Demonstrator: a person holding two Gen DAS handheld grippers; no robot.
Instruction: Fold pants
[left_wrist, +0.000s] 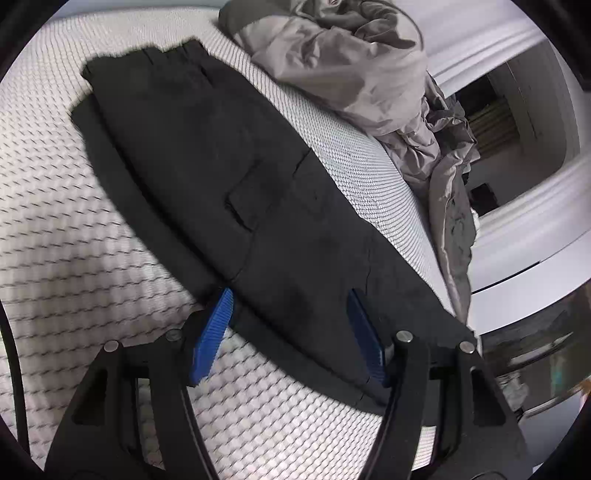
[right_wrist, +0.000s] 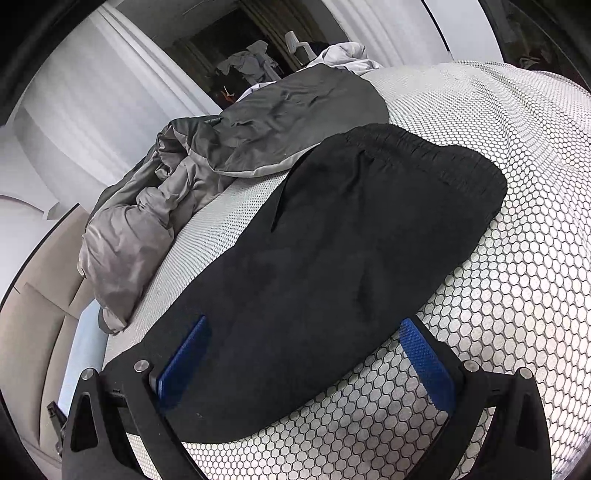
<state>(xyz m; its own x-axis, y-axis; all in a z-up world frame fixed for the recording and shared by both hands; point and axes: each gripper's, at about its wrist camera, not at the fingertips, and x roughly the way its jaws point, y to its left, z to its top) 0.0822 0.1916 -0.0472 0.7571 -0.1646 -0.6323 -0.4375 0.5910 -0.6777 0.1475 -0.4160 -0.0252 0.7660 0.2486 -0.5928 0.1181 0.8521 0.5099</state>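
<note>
1. Honeycomb-patterned bed cover (left_wrist: 92, 236) under everything; white wall panels behind.
2. Left gripper (left_wrist: 291, 325): jaws spread, straddling the cloth at the pants' near end; no pinch.
3. Right gripper (right_wrist: 303, 354): same, spread.
4. Black pants (right_wrist: 351, 236) lie flat, waistband toward 12–1 o'clock; grey bedding (right_wrist: 184, 177) at 10.
5. Step, as judged: grasping the near end. Next: pinch, lift, carry toward waistband.

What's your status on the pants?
Left gripper and right gripper open, astride the hem end. Black pants flat on mattress. Grey bedding alongside, clear.

Honeycomb-patterned mattress (right_wrist: 517, 258) w/ black pants (right_wrist: 351, 240) flat on it, gray jacket (right_wrist: 258, 129) bunched beside.
</note>
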